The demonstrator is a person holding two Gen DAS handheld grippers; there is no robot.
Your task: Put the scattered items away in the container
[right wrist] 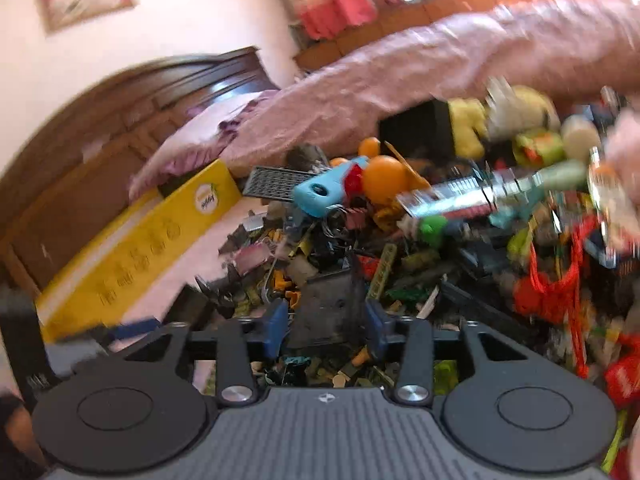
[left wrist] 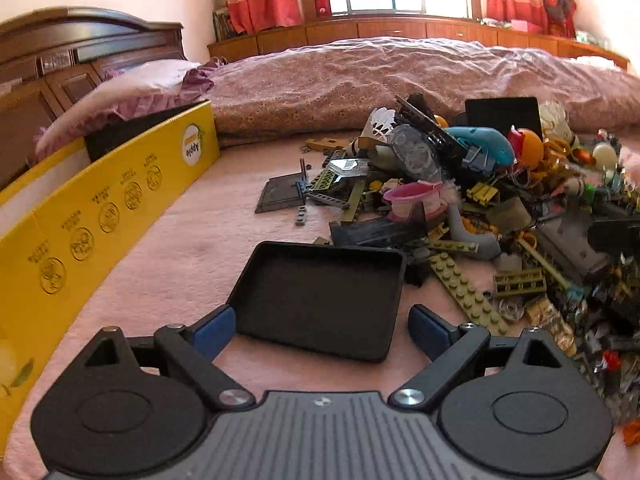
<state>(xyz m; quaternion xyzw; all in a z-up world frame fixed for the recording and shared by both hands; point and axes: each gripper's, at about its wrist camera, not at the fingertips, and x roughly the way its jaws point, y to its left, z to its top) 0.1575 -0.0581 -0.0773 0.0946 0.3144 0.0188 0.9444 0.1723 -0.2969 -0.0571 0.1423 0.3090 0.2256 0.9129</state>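
A heap of scattered toys and bricks (left wrist: 480, 200) lies on the pink bed cover. The yellow cardboard box (left wrist: 100, 208) stands open at the left; it also shows in the right wrist view (right wrist: 152, 240). My left gripper (left wrist: 322, 326) is open, its blue pads either side of a black shallow tray lid (left wrist: 320, 300) lying flat at the heap's near edge. My right gripper (right wrist: 326, 328) is shut on a dark grey block (right wrist: 328, 308) above the heap (right wrist: 440, 240). That view is motion-blurred.
A folded pink quilt (left wrist: 400, 76) lies behind the heap. A wooden headboard (left wrist: 60, 60) and pillow (left wrist: 132, 88) are at the back left. A blue toy (left wrist: 480, 144), orange balls (right wrist: 384, 178) and a shuttlecock (left wrist: 380, 122) top the heap.
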